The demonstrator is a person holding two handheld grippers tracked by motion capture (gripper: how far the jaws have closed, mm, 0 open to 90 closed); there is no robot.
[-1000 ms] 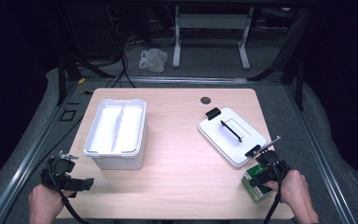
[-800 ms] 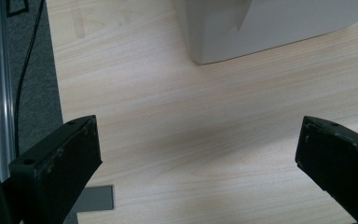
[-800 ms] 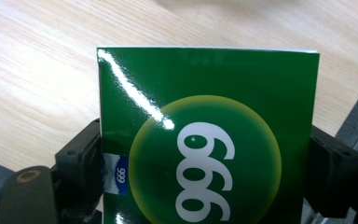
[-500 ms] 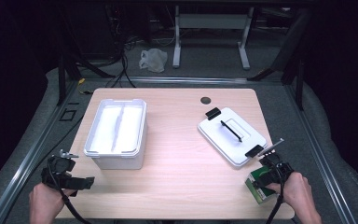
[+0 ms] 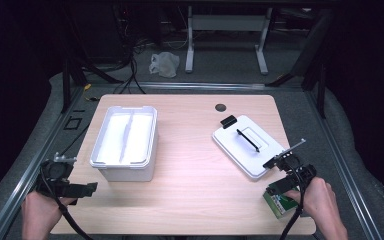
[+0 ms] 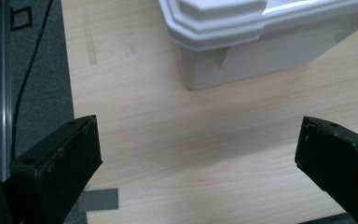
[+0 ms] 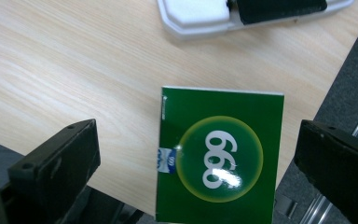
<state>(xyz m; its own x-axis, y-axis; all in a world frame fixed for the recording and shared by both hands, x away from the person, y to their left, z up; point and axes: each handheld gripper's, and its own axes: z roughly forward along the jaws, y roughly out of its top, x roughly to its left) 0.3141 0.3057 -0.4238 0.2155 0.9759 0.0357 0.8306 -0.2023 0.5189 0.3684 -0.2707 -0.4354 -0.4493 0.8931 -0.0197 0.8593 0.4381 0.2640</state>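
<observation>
Green box (image 7: pixel 220 154) now lies between your right gripper (image 7: pixel 196 154)'s wide jaws, which have drifted down over it, so close next; left gripper (image 6: pixel 198 154) stays wide, idle.

The table (image 5: pixel 195 150) is pale, matt wood grain; the tub (image 5: pixel 125 142) and lid (image 5: pixel 247 146) smooth white plastic; the green box (image 7: pixel 219 154) glossy.

left gripper (image 5: pixel 87 189): jaws spread wide | right gripper (image 5: pixel 275 162): jaws spread wide
</observation>
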